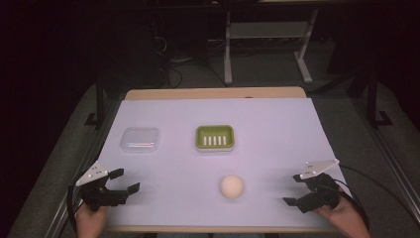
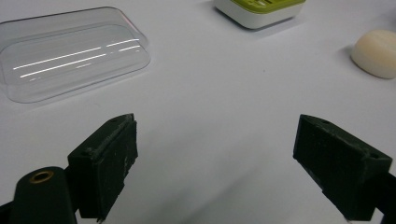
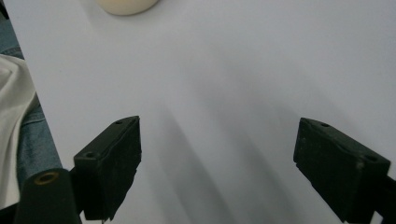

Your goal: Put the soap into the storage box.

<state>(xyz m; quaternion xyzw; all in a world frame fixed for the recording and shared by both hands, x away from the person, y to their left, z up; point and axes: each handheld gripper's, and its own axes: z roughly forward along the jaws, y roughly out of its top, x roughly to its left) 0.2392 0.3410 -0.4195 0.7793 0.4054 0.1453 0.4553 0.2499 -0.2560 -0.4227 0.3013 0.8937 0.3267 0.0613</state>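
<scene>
A cream round soap (image 1: 232,186) lies on the white table sheet (image 1: 277,139) near the front, right of centre. A green and white soap dish (image 1: 214,137) sits mid-table, and a clear plastic lid (image 1: 140,139) lies to its left. My left gripper (image 1: 125,181) rests open at the front left, with nothing between its jaws; its own view shows the lid (image 2: 70,51), the dish (image 2: 259,9) and the soap (image 2: 377,52) ahead. At the front right my right gripper (image 1: 294,189) stands open and empty, with the soap (image 3: 126,5) at the top edge of its view.
Beyond the table's far wooden edge (image 1: 213,93) stand dark floor, cables and a white metal stand (image 1: 267,34). A person's jeans and white cloth (image 3: 16,116) show past the table's front edge in the right gripper view.
</scene>
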